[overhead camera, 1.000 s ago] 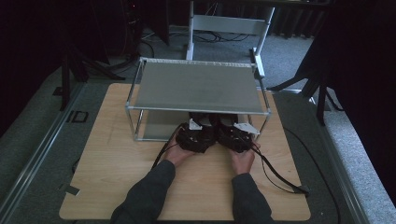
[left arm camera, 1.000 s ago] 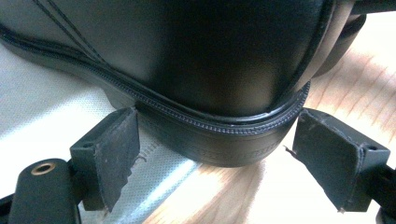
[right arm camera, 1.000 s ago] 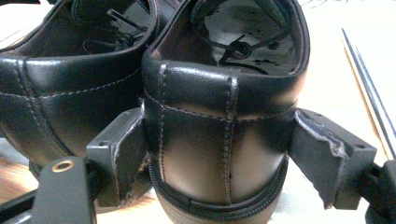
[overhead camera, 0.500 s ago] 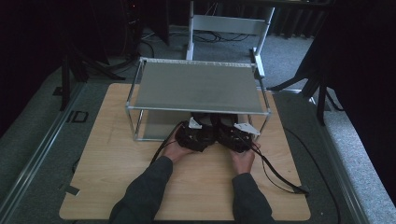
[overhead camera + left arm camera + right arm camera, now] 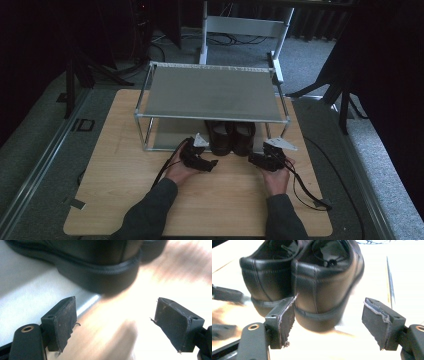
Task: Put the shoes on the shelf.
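Note:
Two black leather shoes [image 5: 220, 135] [image 5: 243, 136] stand side by side on the lower shelf [image 5: 167, 135] of a metal rack, heels toward me. My left gripper [image 5: 207, 159] sits on the wooden board just left of the heels. Its jaws are open and have just been closing a little, with nothing between them. In the left gripper view [image 5: 115, 307] a shoe heel [image 5: 100, 265] lies ahead. My right gripper [image 5: 257, 157] sits just right of the heels. It is open too, also just closing slightly on nothing. The right gripper view [image 5: 330, 305] faces both heels [image 5: 265, 272] [image 5: 322, 277].
The rack's flat grey top shelf [image 5: 210, 92] overhangs the shoes, with thin corner posts [image 5: 146, 135] at the front. The rack stands on a wooden board [image 5: 200, 205]. A cable [image 5: 305, 192] trails from the right gripper. Stands and a white frame [image 5: 240, 25] are behind.
Both grippers have drawn back from the shoes' heels toward me and spread apart, left one leftward, right one rightward. The shoes stay on the lower shelf.

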Available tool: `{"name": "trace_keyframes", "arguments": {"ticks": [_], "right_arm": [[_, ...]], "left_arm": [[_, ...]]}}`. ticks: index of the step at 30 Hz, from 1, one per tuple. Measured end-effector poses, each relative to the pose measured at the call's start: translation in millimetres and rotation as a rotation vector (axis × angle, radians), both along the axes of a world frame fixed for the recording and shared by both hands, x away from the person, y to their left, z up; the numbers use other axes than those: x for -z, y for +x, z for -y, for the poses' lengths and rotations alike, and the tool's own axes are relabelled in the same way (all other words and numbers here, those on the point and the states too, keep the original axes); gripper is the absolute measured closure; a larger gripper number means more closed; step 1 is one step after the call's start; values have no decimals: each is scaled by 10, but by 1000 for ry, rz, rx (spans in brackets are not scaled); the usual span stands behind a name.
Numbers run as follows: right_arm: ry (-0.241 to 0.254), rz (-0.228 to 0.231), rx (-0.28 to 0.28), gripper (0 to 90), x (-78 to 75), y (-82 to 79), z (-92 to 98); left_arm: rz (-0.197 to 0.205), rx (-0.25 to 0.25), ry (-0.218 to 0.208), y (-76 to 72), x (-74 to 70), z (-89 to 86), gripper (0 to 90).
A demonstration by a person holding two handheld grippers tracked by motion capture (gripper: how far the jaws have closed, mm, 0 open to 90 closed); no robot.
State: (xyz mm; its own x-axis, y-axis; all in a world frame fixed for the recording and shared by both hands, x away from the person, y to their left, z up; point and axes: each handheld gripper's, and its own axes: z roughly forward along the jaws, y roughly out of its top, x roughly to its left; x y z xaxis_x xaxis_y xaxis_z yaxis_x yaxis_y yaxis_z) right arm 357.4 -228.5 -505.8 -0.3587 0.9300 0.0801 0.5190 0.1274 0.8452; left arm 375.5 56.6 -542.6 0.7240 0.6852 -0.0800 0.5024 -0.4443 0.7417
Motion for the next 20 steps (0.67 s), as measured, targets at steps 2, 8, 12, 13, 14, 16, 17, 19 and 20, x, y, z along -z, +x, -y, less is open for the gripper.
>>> {"name": "trace_keyframes", "arguments": {"ticks": [2, 8, 12, 13, 14, 16, 17, 19, 20], "right_arm": [[-35, -23, -27, 281, 0, -62, 50], [-174, -91, -94, 280, 104, -219, 156], [-194, -101, -97, 280, 164, -267, 214], [-202, -106, -98, 280, 173, -264, 228], [-209, -109, -92, 279, 180, -261, 241], [-201, -110, -77, 279, 191, -251, 276], [-194, -109, -72, 279, 194, -247, 293], [-189, -106, -58, 279, 204, -238, 325], [-181, -107, -54, 279, 210, -234, 344]], "left_arm": [[15, -22, 0, -104, 0, -67, 219], [2, -89, -35, -367, 4, -282, 251], [2, -141, -5, -525, 38, -454, 274], [-3, -160, -7, -554, 51, -512, 274], [-5, -175, -13, -584, 64, -576, 274], [-10, -213, -24, -631, 87, -692, 275], [-15, -233, -25, -639, 84, -736, 275], [-15, -271, -16, -656, 57, -787, 274], [-9, -288, -3, -667, 43, -801, 275]]}}
